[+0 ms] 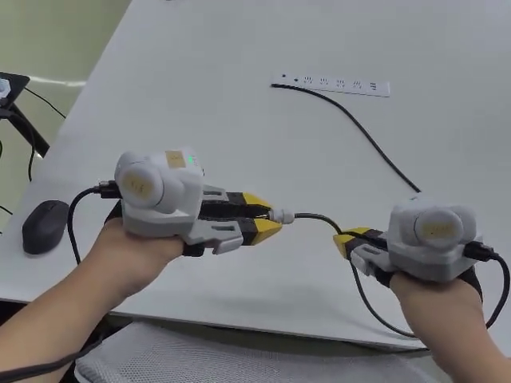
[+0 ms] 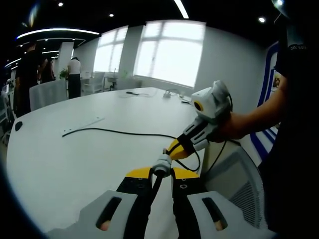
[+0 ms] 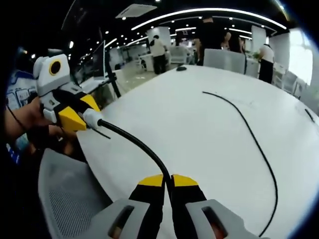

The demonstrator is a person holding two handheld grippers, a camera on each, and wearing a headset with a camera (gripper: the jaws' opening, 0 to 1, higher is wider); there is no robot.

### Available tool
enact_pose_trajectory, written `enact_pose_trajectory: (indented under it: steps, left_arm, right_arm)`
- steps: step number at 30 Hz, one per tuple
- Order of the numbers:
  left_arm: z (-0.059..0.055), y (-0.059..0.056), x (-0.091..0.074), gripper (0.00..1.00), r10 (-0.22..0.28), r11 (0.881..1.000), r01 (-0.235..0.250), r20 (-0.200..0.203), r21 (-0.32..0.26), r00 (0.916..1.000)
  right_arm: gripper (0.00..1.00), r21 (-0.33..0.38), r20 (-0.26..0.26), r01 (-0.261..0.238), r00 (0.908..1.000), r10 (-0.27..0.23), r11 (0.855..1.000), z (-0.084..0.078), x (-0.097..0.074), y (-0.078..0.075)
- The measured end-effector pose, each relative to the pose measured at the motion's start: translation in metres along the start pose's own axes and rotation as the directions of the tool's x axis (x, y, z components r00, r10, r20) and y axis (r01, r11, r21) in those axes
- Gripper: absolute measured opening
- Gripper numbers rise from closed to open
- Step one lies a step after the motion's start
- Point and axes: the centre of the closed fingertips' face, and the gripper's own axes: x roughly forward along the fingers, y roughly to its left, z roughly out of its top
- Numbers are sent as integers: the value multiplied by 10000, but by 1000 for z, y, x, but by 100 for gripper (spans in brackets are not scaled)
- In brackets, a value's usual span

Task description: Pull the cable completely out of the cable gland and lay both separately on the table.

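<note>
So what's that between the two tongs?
A short stretch of black cable, hanging above the table: it runs from the white gland in the left tongs to the right tongs, clearest in the head view.

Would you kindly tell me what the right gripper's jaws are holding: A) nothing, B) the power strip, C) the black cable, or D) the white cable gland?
C: the right gripper is shut on the black cable, which runs to the cable gland at the left gripper.

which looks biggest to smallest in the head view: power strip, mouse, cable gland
1-2. power strip and mouse: unsure; the strip is longer but thin and farther, the mouse bulkier and nearer.
3. cable gland: clearly smallest.
</note>
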Motion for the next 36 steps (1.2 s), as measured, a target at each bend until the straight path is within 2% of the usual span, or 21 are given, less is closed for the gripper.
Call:
enact_pose_trajectory:
  steps: [6, 10, 12, 16, 18, 21, 28, 36]
  left_arm:
    - [1, 0, -1, 15, 1, 10000, 0, 75, -62, 10000]
    - [-1, -1, -1, 15, -28, 10000, 28, 45, -41, 10000]
    - [-1, -1, -2, 15, -16, 10000, 17, 79, -80, 10000]
    - [-2, -2, -1, 15, -31, 10000, 31, 20, -69, 10000]
    - [-2, -2, -1, 15, -25, 10000, 25, 23, -73, 10000]
    - [-1, 0, -2, 15, 34, 10000, -34, 63, -81, 10000]
    - [0, 2, -4, 15, 81, 9999, -81, 19, -66, 10000]
    - [-2, 3, -4, 15, 97, 9999, -97, -62, -68, 9999]
  right_arm:
    - [0, 913, -172, 193, 9997, -178, 9956, -13, 3, -11]
    - [0, 1906, -281, 175, 9995, -123, 9815, -23, 5, -16]
    - [0, 2468, -252, 177, 9996, -118, 9689, -25, 6, -18]
    - [0, 2407, -238, 160, 9997, -106, 9705, -25, 5, -17]
    - [0, 1909, -255, 167, 9996, -120, 9815, -25, 4, -15]
    - [0, 1703, -166, 136, 9998, -109, 9853, -23, 3, -13]
    - [1, 1470, -76, 146, 9999, -136, 9890, -24, 0, -13]
    - [2, 602, -190, 97, 9998, -85, 9981, -23, -1, -10]
